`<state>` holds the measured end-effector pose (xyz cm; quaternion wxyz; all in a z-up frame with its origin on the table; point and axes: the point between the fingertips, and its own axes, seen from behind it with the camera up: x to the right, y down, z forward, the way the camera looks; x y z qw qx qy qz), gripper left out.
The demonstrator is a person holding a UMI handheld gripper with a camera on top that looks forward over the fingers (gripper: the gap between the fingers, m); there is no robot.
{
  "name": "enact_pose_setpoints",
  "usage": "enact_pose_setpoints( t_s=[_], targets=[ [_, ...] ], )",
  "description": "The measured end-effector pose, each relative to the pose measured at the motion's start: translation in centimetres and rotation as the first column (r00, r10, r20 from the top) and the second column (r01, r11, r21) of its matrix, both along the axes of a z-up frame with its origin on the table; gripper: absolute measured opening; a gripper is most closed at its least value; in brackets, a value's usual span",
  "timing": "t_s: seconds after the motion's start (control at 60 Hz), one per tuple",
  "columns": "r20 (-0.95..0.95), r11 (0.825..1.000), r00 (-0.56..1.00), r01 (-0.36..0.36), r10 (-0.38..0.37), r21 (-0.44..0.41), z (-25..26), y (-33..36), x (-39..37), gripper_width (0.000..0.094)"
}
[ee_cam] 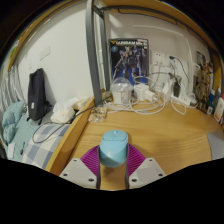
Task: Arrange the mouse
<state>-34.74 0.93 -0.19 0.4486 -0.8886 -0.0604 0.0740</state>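
Note:
A light blue mouse (113,147) sits between my two fingers, whose purple pads (90,156) press on its two sides. My gripper (113,160) is shut on the mouse, just above the wooden desk (170,135). The mouse's rear end points toward me; its underside is hidden.
A white cup (122,94) and white cables and adapters (150,95) lie at the back of the desk. A poster (128,58) hangs on the wall. A black bag (38,95) and bedding (62,113) lie to the left beyond the desk edge. Bottles (212,100) stand at the right.

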Motion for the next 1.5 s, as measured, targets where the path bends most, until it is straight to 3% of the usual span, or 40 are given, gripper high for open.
enact_pose_setpoints(
  t_s=[0.133,0.25,0.367,0.467,0.583,0.75,0.967,1.1,1.233,1.283,1.4,1.45,1.467,1.483,1.5],
  targets=[
    [-0.031,0.996,0.999,-0.016,0.019,0.091,7.6,1.3,3.7,0.0322],
    [-0.027,0.977,0.999,-0.016,0.022,0.211,17.0,2.4,10.0,0.0321],
    [-0.004,0.957,1.0,0.024,-0.024,0.29,24.0,2.2,19.3,0.0321],
    [-0.002,0.947,0.997,0.071,-0.074,0.314,25.9,1.3,27.8,0.0321],
    [0.051,0.956,0.987,0.137,-0.155,0.26,23.3,0.1,37.6,0.032],
    [0.087,0.971,0.97,0.217,-0.226,0.104,14.6,-2.0,47.0,0.0321],
    [0.113,0.965,0.964,0.249,-0.239,-0.081,4.2,-4.0,51.5,0.032],
    [0.106,0.961,0.971,0.227,-0.212,-0.159,0.2,-5.2,51.5,0.0322],
    [0.098,0.961,0.975,0.214,-0.2,-0.175,-0.9,-5.6,51.4,0.0362],
    [0.092,0.959,0.976,0.212,-0.198,-0.19,-1.2,-5.7,51.4,0.0474],
    [0.105,0.953,0.978,0.2,-0.181,-0.229,-1.4,-6.0,51.4,0.0561],
    [0.124,0.949,0.976,0.204,-0.178,-0.241,-1.4,-6.2,51.7,0.0706],
    [0.13,0.948,0.976,0.202,-0.174,-0.246,-1.3,-6.4,51.7,0.0708],
    [0.136,0.947,0.976,0.2,-0.17,-0.252,-1.3,-6.5,51.7,0.0817],
    [0.142,0.946,0.976,0.199,-0.167,-0.257,-1.2,-6.7,51.8,0.0854]
  ],
)
